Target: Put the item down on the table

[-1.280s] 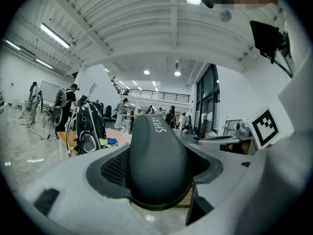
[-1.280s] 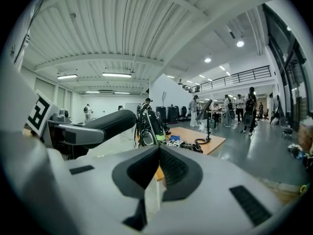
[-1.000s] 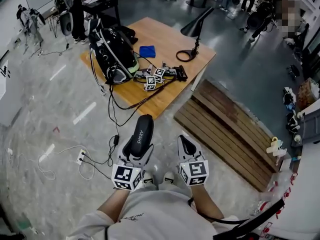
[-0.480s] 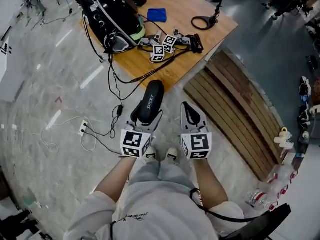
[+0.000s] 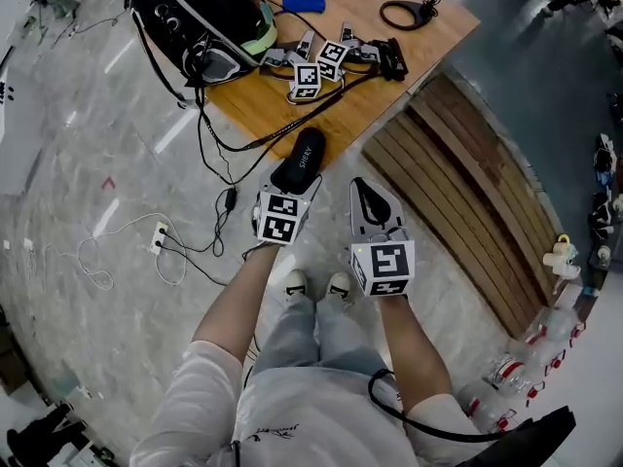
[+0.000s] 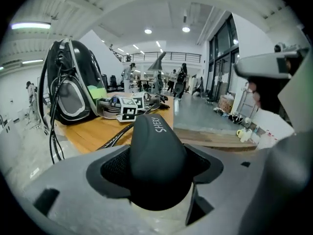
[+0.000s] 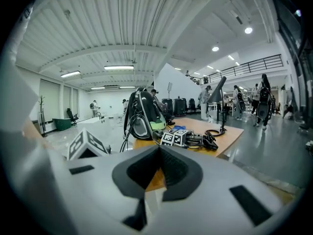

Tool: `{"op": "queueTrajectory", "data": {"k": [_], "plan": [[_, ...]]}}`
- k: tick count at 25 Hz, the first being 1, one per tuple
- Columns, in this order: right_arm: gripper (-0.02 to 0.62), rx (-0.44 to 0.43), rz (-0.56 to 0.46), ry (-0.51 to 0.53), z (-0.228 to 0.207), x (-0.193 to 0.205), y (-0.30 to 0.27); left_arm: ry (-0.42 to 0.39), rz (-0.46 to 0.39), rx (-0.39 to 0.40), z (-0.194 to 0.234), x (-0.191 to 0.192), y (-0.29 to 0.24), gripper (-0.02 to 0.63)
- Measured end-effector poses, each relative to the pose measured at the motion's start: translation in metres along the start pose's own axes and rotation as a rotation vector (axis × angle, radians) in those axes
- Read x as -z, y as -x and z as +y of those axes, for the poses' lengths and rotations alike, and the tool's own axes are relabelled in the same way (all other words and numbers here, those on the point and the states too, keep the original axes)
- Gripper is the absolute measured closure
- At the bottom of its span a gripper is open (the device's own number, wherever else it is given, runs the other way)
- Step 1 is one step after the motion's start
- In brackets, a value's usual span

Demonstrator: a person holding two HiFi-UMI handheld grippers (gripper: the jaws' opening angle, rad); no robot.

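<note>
Black oblong case [image 5: 300,160] clamped lengthwise in the fingers of the left gripper [image 5: 290,179], hanging in the air at the near edge of the wooden tabletop [image 5: 362,105], not yet resting on it. Best carried in over bare wood, short of the black cable [image 5: 326,103] and the marker cubes [image 5: 318,71], lowered flat until touching, and only then released. Right gripper [image 5: 374,207] just beside, fingers together with nothing between them; best kept clear.

black oblong case [image 5: 301,159], "SHERY" print | held by left gripper [image 5: 289,185] | tip at wooden table [image 5: 409,52] edge
</note>
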State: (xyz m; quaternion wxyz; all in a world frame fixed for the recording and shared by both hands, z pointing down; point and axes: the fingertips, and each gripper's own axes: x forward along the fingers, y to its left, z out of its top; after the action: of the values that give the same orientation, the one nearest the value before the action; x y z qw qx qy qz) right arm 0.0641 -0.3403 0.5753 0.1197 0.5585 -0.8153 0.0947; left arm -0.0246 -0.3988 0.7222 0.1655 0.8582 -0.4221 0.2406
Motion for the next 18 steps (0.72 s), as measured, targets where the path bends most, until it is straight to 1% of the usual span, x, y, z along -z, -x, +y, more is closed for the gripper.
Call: {"op": "queueTrajectory", "data": {"k": [3, 6, 8, 12, 14, 18], "plan": [[0.591, -0.006, 0.008, 0.002, -0.003, 0.005, 0.002, -0.033, 0.028, -0.007, 0.009, 0.01, -0.027, 0.262], [0.591, -0.006, 0.018, 0.006, -0.007, 0.011, 0.005, -0.032, 0.067, -0.005, 0.012, 0.015, -0.043, 0.262], [0.591, -0.007, 0.026, 0.007, -0.009, 0.016, 0.005, -0.027, 0.07, -0.008, 0.013, 0.015, -0.05, 0.262], [0.591, -0.008, 0.038, -0.002, -0.013, 0.026, 0.0, -0.061, 0.088, -0.012, 0.01, 0.017, -0.062, 0.261], [0.591, -0.012, 0.046, -0.003, -0.011, 0.031, -0.002, -0.067, 0.097, -0.015, 0.009, 0.021, -0.066, 0.261], [0.591, -0.025, 0.063, 0.001, -0.007, 0.04, -0.003, -0.106, 0.121, -0.019, 0.012, 0.031, -0.069, 0.261]]}}
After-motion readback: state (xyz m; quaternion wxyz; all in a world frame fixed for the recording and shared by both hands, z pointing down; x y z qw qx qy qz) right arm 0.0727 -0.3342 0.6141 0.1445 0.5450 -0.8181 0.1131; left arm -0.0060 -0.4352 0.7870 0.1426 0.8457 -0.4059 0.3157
